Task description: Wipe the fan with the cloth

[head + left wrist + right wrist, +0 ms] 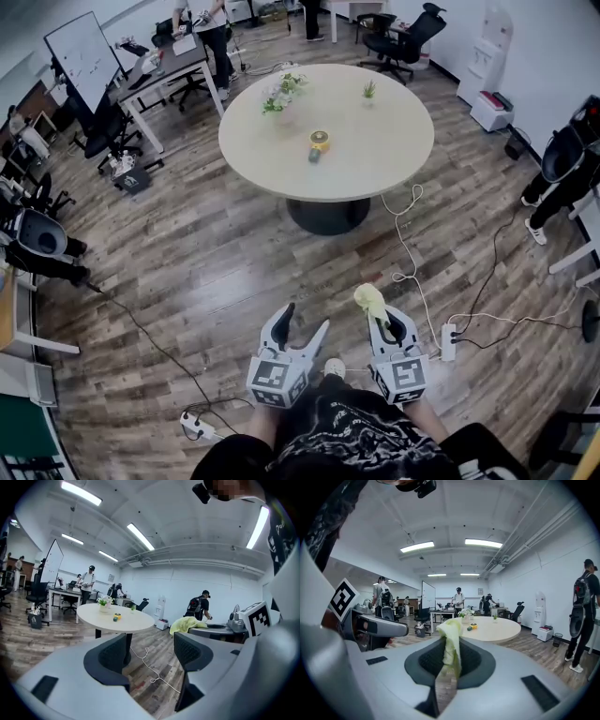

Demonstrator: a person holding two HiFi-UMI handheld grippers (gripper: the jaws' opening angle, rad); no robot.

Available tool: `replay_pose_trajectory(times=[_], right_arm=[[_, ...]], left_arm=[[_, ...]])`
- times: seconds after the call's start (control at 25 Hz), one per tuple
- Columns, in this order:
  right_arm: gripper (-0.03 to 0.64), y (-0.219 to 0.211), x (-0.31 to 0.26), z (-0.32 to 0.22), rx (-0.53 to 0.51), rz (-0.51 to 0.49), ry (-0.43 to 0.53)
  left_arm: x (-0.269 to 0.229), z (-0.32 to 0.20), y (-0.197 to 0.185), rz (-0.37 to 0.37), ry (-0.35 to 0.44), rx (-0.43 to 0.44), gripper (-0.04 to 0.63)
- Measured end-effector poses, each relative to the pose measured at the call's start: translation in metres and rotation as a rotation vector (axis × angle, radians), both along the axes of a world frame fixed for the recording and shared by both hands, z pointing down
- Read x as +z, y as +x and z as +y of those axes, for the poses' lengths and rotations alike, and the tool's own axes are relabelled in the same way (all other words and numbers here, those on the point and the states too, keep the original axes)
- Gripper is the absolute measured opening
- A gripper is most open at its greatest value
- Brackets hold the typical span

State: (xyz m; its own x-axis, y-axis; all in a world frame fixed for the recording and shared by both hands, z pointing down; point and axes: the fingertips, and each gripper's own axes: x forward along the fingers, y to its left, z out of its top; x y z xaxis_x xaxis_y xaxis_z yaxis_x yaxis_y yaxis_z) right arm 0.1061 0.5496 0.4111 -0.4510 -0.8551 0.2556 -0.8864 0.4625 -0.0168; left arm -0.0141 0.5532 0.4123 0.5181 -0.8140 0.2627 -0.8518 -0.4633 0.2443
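— Any writing to read here?
— None that can be made out. The whiteboard (pixel 82 56), well to the left of the round table (pixel 375 155), carries faint marks, too small to read.
— And the cubes on the near side of the table?
— The left cube (pixel 277 380) and the right cube (pixel 403 378) bear black-and-white square patterns, no letters or digits.
— The clothing just nearer than those?
— The dark top (pixel 347 436) has a pale print, but no word can be told. The water dispenser (pixel 489 52), to the right of the table, shows no legible label.
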Motion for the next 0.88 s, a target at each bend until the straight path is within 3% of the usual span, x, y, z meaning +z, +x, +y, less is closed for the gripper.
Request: replay_pose_trajectory(times=[0.12,0.4,0.76,0.88], right_arm=[[0.049,0.006,0.006,-0.004,-0.024,-0.001,-0.004],[0.049,0.017,0.010,-0.017,-0.042,-0.012,-0.003],[0.051,0.010,0.027,-0.044,-0.024,0.019,-0.029],[0.049,0.005,0.032,-0.060,-0.006,0.020,-0.046]], left_arm=[[-0.002,-0.001,0.011,0.009,0.013,0.008,0.334],[0.004,-0.009,0.024,0.142,-0.038,-0.010,0.334],[0.025,-0.049,0.020,0.018,-0.042,0.022,0.334],[0.030,-0.072,0.012,0.045,-0.073,0.010,0.334]])
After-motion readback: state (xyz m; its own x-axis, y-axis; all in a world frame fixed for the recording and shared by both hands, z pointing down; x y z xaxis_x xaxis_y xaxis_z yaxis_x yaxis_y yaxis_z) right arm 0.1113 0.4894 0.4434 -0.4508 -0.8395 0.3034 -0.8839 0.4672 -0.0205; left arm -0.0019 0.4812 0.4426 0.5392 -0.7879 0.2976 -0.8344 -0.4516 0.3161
